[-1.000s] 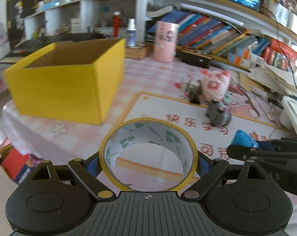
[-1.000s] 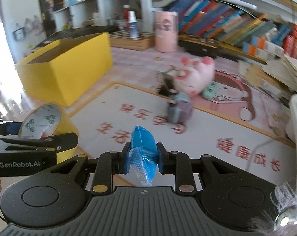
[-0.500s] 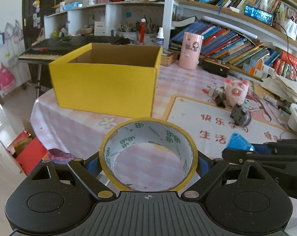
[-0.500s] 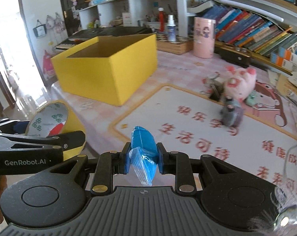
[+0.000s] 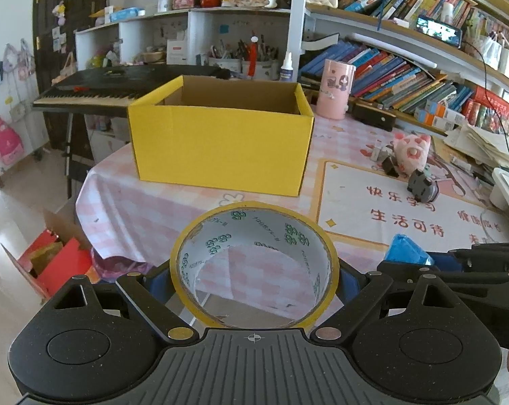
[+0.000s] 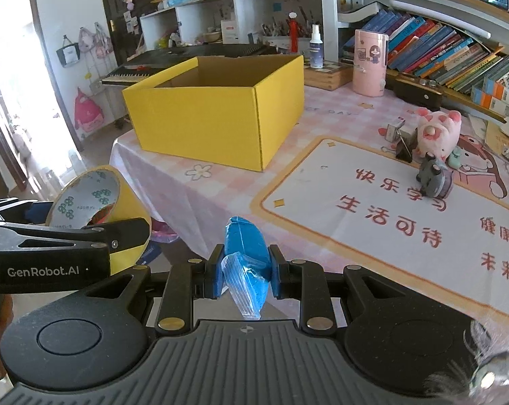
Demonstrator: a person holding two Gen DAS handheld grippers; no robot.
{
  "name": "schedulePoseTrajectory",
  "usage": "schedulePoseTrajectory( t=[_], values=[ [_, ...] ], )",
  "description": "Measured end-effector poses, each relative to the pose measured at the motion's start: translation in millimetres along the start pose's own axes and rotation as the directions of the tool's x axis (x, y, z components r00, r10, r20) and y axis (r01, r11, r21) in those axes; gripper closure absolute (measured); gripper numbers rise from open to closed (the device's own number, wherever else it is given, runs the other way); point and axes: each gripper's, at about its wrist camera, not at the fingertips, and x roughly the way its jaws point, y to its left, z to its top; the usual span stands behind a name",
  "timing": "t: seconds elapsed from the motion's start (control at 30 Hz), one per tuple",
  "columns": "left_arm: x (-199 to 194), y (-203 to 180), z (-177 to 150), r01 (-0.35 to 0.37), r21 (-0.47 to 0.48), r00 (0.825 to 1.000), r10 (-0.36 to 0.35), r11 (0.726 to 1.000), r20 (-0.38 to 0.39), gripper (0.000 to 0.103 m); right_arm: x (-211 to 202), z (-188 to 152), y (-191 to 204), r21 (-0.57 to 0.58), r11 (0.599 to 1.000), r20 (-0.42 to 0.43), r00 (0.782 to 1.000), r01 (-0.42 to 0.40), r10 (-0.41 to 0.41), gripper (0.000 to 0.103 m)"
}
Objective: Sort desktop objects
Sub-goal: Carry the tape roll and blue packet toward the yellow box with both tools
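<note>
My left gripper (image 5: 253,275) is shut on a yellow tape roll (image 5: 193,233), held in the air off the table's near edge; the roll also shows in the right wrist view (image 6: 85,199). My right gripper (image 6: 246,266) is shut on a blue plastic-wrapped packet (image 6: 246,249), also seen in the left wrist view (image 5: 406,253). An open yellow cardboard box (image 5: 220,145) stands ahead on the pink checked tablecloth (image 5: 146,202); in the right wrist view the box (image 6: 214,114) is ahead and left. Its inside floor is hidden.
A pink pig toy (image 6: 438,133), a grey toy (image 6: 433,177) and binder clips (image 6: 402,145) lie on the printed mat (image 6: 372,209) at right. A pink canister (image 6: 369,64), bookshelves and a keyboard (image 5: 95,91) stand behind. Red boxes (image 5: 58,263) sit on the floor.
Both grippers have pulled back and up from the table with their loads. The yellow box now sits farther ahead and more centred, and the table's near edge and the floor show.
</note>
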Motion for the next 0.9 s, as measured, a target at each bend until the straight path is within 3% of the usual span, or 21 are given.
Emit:
schedulePoseTrajectory(
  t=[0.33, 0.9],
  values=[
    [-8, 27, -4, 0.039, 0.024, 0.999, -0.039, 0.999, 0.023, 0.011, 1, -3, 31, 0.005, 1.000, 0.003, 1.000, 0.022, -0.022, 0.079],
    [-13, 72, -3, 0.025, -0.010, 0.999, -0.025, 1.000, 0.045, 0.011, 21, 11, 72, -0.034, 0.999, -0.007, 1.000, 0.003, -0.003, 0.079]
  ],
)
